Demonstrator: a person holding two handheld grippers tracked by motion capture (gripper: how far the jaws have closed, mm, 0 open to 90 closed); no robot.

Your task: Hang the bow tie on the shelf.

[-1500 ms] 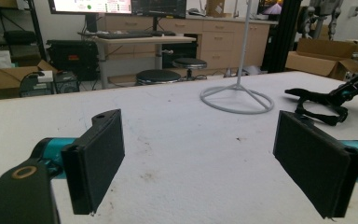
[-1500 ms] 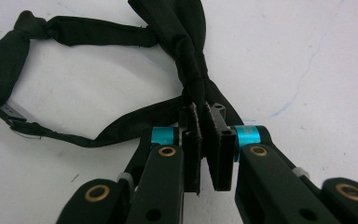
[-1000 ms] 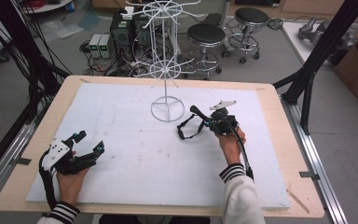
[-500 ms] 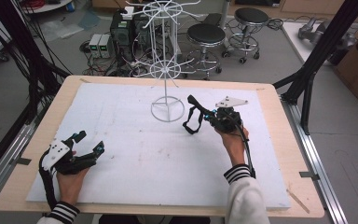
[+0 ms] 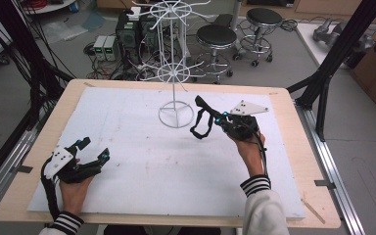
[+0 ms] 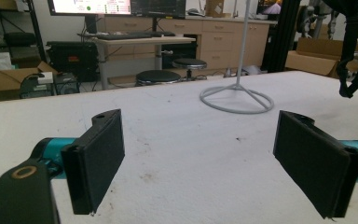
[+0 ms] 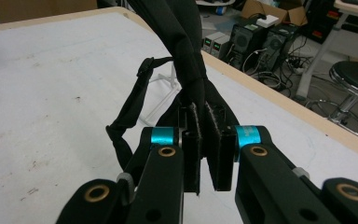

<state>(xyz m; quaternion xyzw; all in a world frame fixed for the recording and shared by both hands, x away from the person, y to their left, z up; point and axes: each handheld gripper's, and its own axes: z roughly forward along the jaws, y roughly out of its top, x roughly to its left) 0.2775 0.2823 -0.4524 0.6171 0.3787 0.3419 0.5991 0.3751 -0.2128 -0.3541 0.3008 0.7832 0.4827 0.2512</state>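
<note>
Nearest you, your left tool (image 5: 89, 150) rested low on the white counter (image 5: 127, 147) with its jaws spread wide and nothing between them. Farther out, your right tool (image 5: 214, 117) was raised above the counter, jaws clenched on a black strap (image 5: 201, 125). In the right gripper view the strap (image 7: 186, 56) was pinched between the pads as a doubled band, the rest drooping in loops. It appeared soft, limp and light, likely to sag and swing, not fragile. A hold on the flat doubled webbing looked soundest. Beyond, just beside the strap, stood the white wire rack (image 5: 175, 78), its hooks thin and probably easy to tip.
</note>
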